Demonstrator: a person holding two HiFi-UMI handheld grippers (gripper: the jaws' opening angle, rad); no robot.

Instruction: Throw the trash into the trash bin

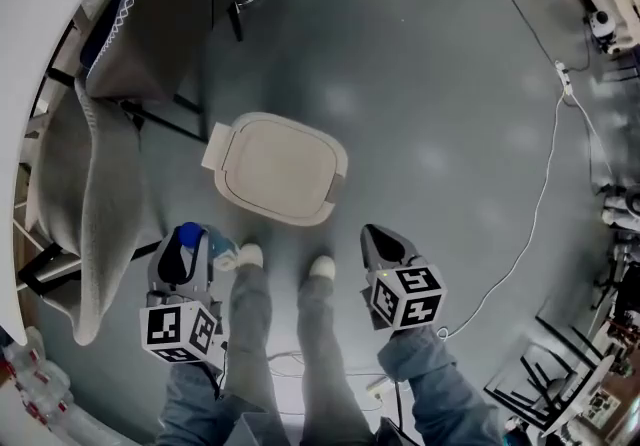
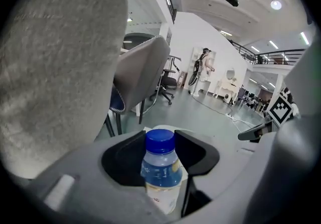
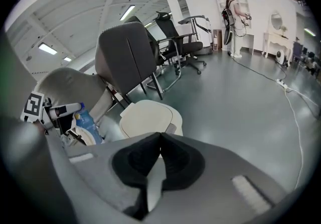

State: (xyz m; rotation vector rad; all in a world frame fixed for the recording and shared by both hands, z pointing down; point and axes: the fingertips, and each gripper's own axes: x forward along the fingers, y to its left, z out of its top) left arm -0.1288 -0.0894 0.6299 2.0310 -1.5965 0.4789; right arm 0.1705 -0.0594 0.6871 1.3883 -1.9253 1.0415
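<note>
The bin (image 1: pixel 278 166) stands on the floor with its lid down. Just beside its near left corner, the left gripper (image 2: pixel 159 141) has its jaws clenched on a blue-capped bottle (image 2: pixel 161 170), which stands upright between them. Near the bin's near right corner, the right gripper (image 3: pixel 160 135) has its jaws pressed together, empty.
</note>
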